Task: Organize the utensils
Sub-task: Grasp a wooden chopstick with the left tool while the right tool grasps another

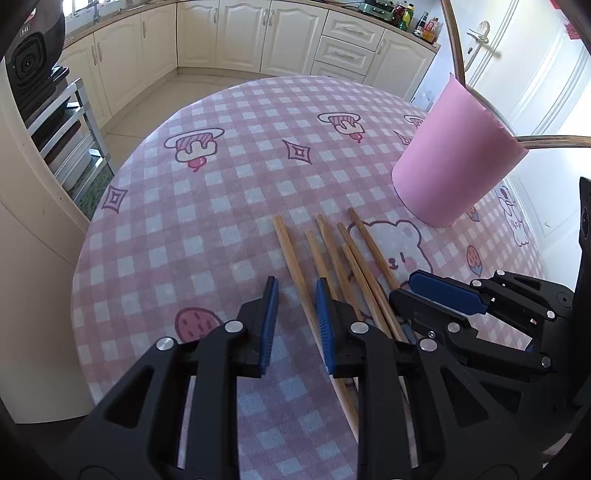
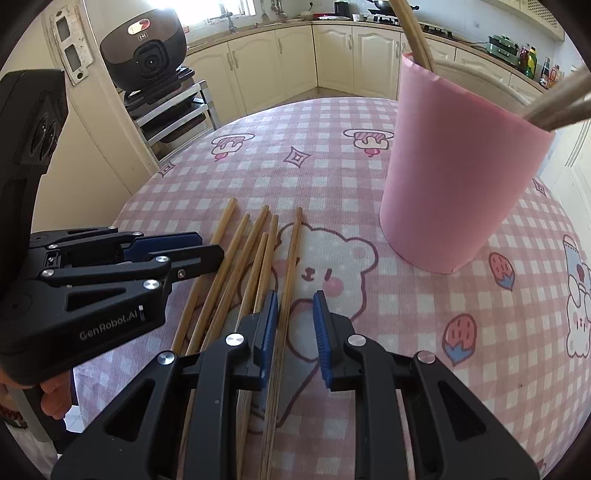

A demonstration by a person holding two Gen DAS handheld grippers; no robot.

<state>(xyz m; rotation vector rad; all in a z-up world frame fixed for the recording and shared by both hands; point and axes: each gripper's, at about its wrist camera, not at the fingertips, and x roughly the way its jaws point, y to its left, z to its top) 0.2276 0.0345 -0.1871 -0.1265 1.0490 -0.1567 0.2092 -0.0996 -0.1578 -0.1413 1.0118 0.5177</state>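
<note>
Several wooden chopsticks (image 1: 332,258) lie side by side on the pink checked tablecloth (image 1: 221,184); they also show in the right wrist view (image 2: 255,258). A pink cylindrical holder (image 1: 450,162) stands behind them to the right, with chopsticks (image 2: 413,33) leaning out of it in the right wrist view, where the holder (image 2: 458,177) is close. My left gripper (image 1: 295,317) is open, its jaws astride the leftmost chopstick. My right gripper (image 2: 295,328) is open, its jaws astride the rightmost chopstick (image 2: 290,280). Each gripper shows in the other's view: the right gripper (image 1: 436,295) and the left gripper (image 2: 177,251).
The round table's left edge (image 1: 85,240) drops off to the kitchen floor. A metal rack (image 2: 173,114) with a dark appliance (image 2: 147,48) stands at the left. Cream cabinets (image 1: 258,33) line the back wall. A white door (image 1: 524,66) is behind the holder.
</note>
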